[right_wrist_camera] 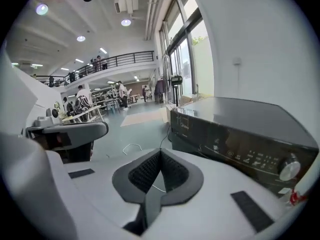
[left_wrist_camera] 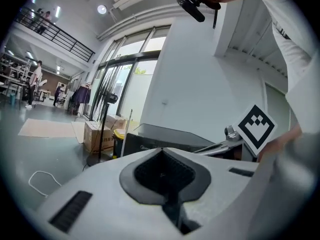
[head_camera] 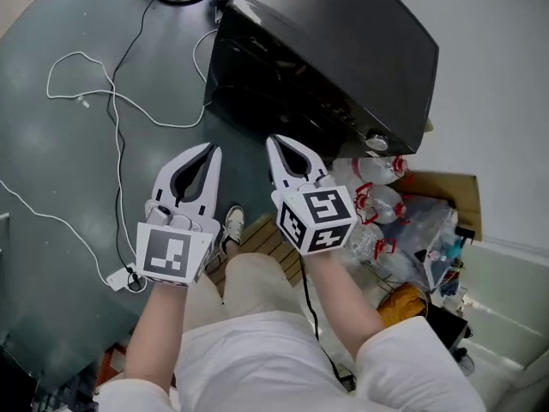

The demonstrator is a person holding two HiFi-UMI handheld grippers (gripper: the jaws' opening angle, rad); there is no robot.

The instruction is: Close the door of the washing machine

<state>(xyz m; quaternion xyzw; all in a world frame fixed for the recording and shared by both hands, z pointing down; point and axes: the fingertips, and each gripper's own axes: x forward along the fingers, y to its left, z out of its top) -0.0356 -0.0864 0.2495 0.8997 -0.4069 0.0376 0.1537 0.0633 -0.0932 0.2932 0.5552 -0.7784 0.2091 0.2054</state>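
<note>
Black glossy washing machine [head_camera: 326, 50] is looking shut already; left claw [head_camera: 208, 150] and right claw [head_camera: 274, 142] are hovering closed and empty, probably backing off next.

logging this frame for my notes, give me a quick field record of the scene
washer: black, on the floor, ahead of both grippers; no door seen swung out
left gripper: shut, empty, clear of the washer
right gripper: shut, empty, clear of the washer
knob: on the washer's front
cable: white, looped on the floor left of the washer
bottles: bagged, right of the washer
</note>
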